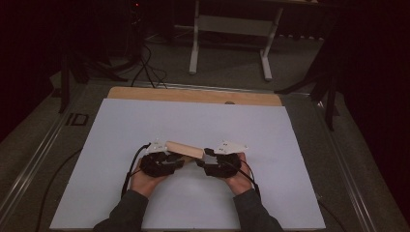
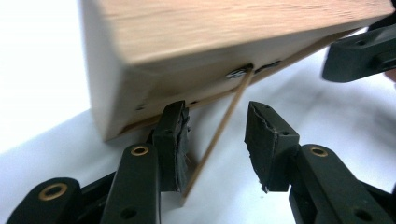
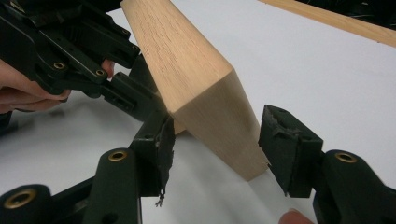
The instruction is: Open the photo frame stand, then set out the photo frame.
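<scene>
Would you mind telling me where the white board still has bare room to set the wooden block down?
The white board is bare beyond the wooden block, up to the far wooden strip, and along both side edges. It is crowded near the middle, around both hands.

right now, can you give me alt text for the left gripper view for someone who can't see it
A pale wooden block is seen from below, tilted above a white table. The left gripper stands open under it, a thin wooden stick slanting between its jaws from a small metal fitting. Part of the right gripper shows at the block's far end.
</scene>
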